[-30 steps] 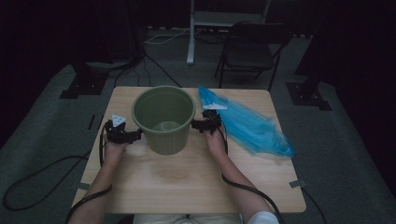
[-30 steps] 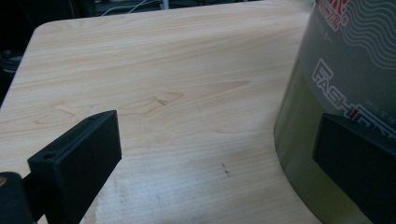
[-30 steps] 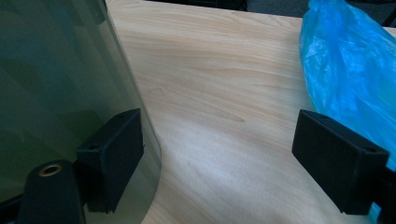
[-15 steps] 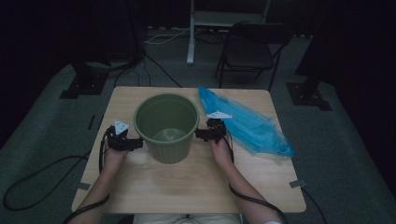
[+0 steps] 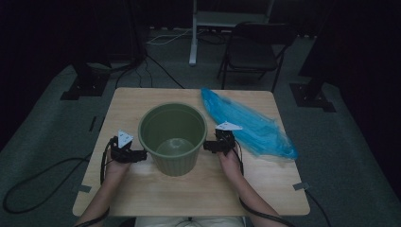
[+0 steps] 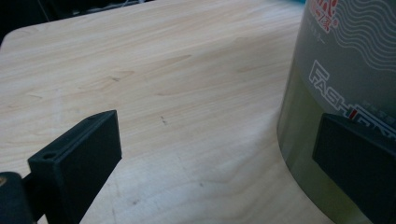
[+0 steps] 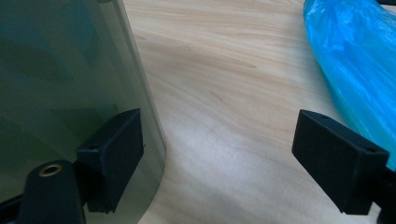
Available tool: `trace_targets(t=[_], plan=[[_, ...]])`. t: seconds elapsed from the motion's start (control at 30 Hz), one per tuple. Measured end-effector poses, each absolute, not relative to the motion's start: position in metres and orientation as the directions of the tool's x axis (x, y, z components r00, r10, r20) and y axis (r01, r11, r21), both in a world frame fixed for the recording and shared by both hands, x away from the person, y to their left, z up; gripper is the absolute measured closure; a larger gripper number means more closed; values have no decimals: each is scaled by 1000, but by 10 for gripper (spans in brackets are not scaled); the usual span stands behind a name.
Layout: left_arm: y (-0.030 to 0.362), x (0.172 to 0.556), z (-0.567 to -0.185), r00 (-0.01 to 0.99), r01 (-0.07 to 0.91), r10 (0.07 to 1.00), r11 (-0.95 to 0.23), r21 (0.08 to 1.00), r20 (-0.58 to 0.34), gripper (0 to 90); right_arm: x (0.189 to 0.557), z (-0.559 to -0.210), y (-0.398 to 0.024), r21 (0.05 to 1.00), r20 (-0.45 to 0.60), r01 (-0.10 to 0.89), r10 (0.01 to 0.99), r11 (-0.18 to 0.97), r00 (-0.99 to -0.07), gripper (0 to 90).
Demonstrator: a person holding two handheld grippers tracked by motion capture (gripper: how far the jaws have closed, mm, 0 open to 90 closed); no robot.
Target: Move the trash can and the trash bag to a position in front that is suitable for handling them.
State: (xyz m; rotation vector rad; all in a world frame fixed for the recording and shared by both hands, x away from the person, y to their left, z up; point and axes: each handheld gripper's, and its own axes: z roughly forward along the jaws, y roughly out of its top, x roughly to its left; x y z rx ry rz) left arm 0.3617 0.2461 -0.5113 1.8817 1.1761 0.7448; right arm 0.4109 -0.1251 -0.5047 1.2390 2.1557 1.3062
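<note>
the green bucket (image 5: 173, 137) is standing upright near the middle of the table (image 5: 142, 198), and the left gripper (image 5: 137, 155) and right gripper (image 5: 210, 145) are flanking its sides, each with jaws spread wide, gripping nothing. a blue plastic bag (image 5: 250, 124) is lying right of the bucket.

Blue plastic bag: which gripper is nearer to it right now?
Right. The right gripper sits between the green bin and the blue plastic bag; the left gripper is across the bin.

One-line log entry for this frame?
bin: upright, mid-table | left gripper: open, at bin's side | right gripper: open, at bin's other side | blue bag: flat, untouched
</note>
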Motion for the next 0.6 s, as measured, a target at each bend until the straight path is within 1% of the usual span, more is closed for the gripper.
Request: trace_targets(t=[0.3,0.33,0.4,0.47,0.6], plan=[[238,344,-511,425,456,903,-279,845,69,17,396,-505,-134,836,160,510,797,205,-582,159],[237,342,-511,429,454,901,-281,845,69,17,388,-506,-139,836,161,507,791,208,-590,159],[235,337,-511,436,451,897,-286,846,71,17,383,-507,-142,837,173,509,788,199,-591,159],[234,335,-511,441,451,895,-290,844,72,17,383,-507,-142,837,173,509,788,199,-591,159],[230,325,-510,461,452,885,-298,841,66,16,374,-510,-150,834,210,524,778,173,-592,159]])
